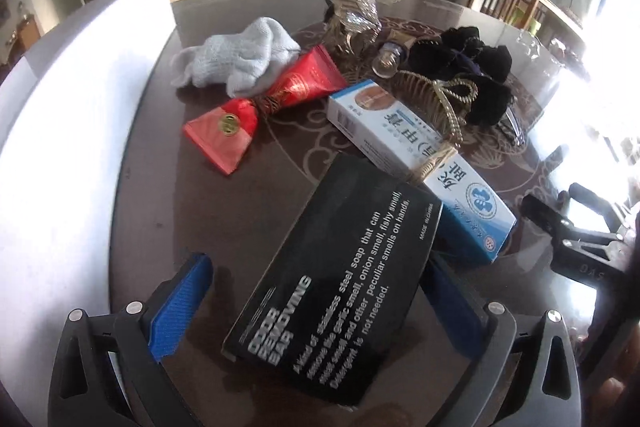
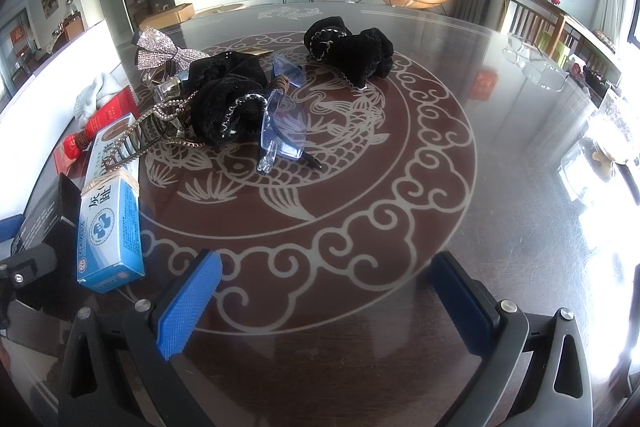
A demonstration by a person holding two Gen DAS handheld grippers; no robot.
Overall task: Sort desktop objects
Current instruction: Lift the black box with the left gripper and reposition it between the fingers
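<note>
My left gripper is open, its blue pads on either side of a black box lettered "ODOR REMOVING BAR" that lies on the dark table. A blue-and-white medicine box lies just beyond it, also in the right wrist view. A gold hair claw rests on that box. My right gripper is open and empty over the table's fish pattern. Black scrunchies and blue glasses lie ahead of it.
A red tube and grey-white sock lie at left beside a white wall-like panel. A small glass bottle and a sequined bow sit further back. Another black scrunchie lies far centre.
</note>
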